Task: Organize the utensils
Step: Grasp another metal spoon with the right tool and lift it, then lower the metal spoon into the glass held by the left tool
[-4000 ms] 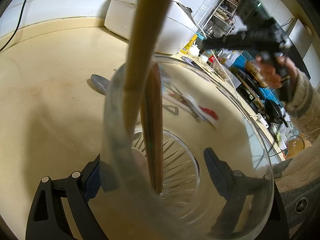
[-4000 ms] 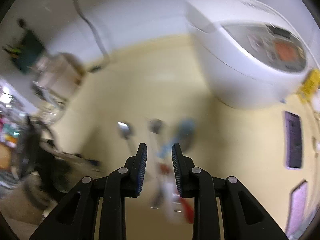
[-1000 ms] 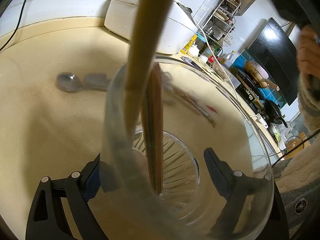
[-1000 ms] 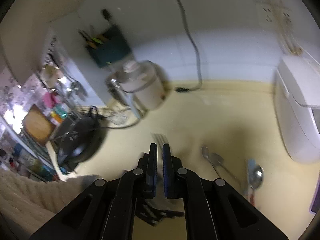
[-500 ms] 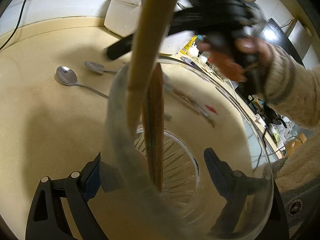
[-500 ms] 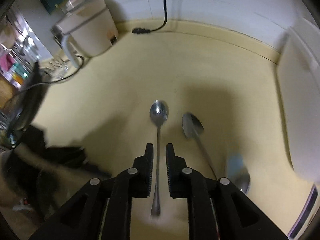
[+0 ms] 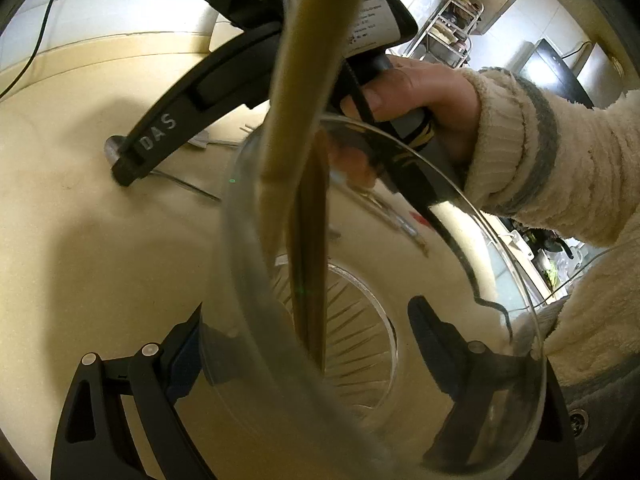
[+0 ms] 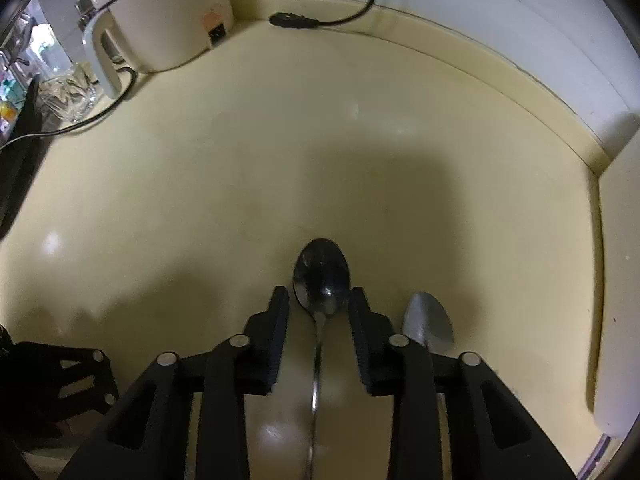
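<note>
Counter (image 8: pixel 240 184) holds spoon (image 8: pixel 322 276), bowl pointing away from right gripper (image 8: pixel 319 300).

We see a pale yellow countertop (image 8: pixel 280 168) with a raised edge of the same colour where it meets the white wall (image 8: pixel 500 20). A black cable (image 8: pixel 360 8) comes down this wall and ends in a plug lying on the countertop. Left of the plug stands a cream appliance (image 8: pixel 160 16) with a light handle. At the right edge of the countertop we find a white appliance (image 8: pixel 620 280). Beyond the countertop stand a metal shelf rack (image 7: pixel 452 28) and a dark screen (image 7: pixel 552 68). The light falls from above and leaves a wide shadow.
</note>
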`<state>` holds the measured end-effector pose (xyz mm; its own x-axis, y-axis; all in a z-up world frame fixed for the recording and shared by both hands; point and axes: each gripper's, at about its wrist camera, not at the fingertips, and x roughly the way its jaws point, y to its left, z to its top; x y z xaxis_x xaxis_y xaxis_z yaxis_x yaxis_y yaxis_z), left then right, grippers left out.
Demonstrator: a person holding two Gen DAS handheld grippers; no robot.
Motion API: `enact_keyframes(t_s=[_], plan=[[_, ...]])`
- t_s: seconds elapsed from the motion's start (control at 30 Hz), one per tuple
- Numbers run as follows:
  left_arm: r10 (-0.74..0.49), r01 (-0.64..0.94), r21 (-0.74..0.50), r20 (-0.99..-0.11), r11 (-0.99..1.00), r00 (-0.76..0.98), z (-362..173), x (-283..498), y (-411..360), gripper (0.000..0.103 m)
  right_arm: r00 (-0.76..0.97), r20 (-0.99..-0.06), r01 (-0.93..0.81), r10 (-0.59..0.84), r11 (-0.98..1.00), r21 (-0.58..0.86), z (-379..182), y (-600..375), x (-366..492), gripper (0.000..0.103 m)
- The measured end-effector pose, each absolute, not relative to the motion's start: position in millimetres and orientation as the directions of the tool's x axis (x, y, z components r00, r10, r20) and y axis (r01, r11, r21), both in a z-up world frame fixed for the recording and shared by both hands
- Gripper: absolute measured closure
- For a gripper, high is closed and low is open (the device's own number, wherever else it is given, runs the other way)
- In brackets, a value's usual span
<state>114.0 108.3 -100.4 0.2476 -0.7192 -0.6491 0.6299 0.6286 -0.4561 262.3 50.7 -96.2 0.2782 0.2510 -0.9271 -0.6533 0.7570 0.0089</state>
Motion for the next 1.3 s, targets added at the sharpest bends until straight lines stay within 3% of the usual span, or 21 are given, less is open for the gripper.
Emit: enact_keyframes(t_s=[0.27,0.33,0.5,0.9,1.3], plan=[[-0.721,0.63,-0.459,-0.648,0.627,0.246,-96.3,112.7,108.3,0.01,0.301,-0.923,-0.677,0.24,0.736,-0.03,-94.1,60.3,259.2,0.067],[-0.721,0.63,-0.459,-0.648,0.627,0.246,-96.1,112.6,108.2,0.01,0.304,-0.922,-0.664,0.24,0.747,-0.024,-92.9,56.4,260.2,0.073],[-0.721,0.63,-0.459,-0.648,0.627,0.246,-96.0,112.4,108.4,0.01,0.327,-0.888,-0.616,0.322,0.785,0.058,-77.6,35.7,255.4,0.073],[-0.721,0.629,-0.459,-0.648,0.627,0.247,-96.1,111.8,109.0,0.01,0.563,-0.697,-0.511,0.445,0.85,0.13,26.9,-25.5,196.9,0.073],[-0.721,0.63,-0.459,-0.647,0.627,0.246,-96.1,111.8,108.9,0.01,0.668,-0.536,-0.55,0.516,0.828,0.11,141.0,-57.0,128.4,0.073]])
